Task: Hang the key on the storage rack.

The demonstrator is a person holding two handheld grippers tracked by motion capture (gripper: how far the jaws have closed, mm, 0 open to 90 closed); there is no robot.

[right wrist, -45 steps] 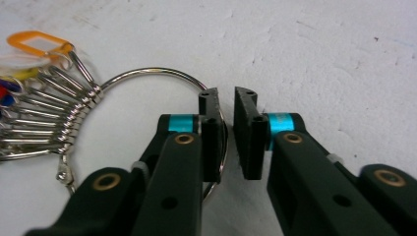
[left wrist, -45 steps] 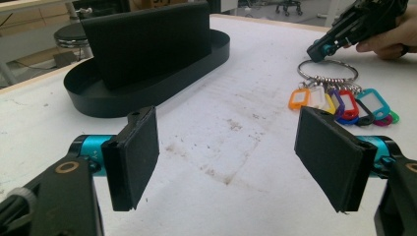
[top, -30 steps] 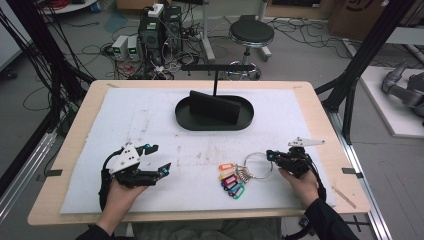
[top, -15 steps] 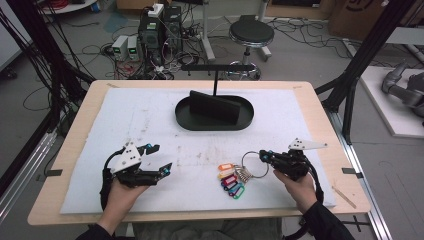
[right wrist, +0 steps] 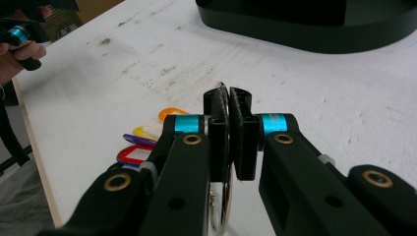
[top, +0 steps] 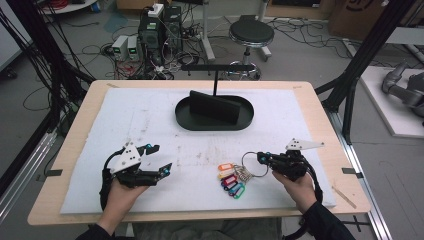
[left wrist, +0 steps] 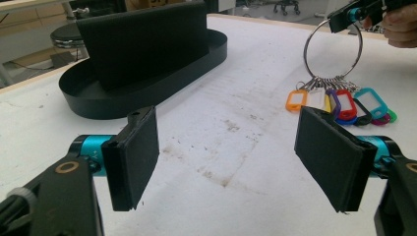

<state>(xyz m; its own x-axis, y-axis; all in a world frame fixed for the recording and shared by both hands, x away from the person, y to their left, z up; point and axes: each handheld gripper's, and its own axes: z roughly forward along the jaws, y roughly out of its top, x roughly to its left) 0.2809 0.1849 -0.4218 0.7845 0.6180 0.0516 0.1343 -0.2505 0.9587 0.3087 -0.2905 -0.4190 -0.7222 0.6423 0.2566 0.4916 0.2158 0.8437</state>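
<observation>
The key ring (top: 254, 164), a thin metal hoop, is raised on edge at the near right of the table (top: 320, 107). Its plastic tags (top: 231, 181), in orange, yellow, purple, red, teal and green, are spread on the white mat (top: 150, 115) just below it. The ring is pinched between the 2 closed jaws of the right gripper (top: 261, 158); in the right gripper view the wire is seen clamped between the flat black pads (right wrist: 239, 129). Compared with 1 second ago, the right gripper has been moved left onto the ring, which lay flat then. The left gripper (top: 161, 159) is unchanged, held low over the mat with its jaws wide apart around nothing. A black oval tray (top: 214, 119) with an upright slab is seen farther back.
</observation>
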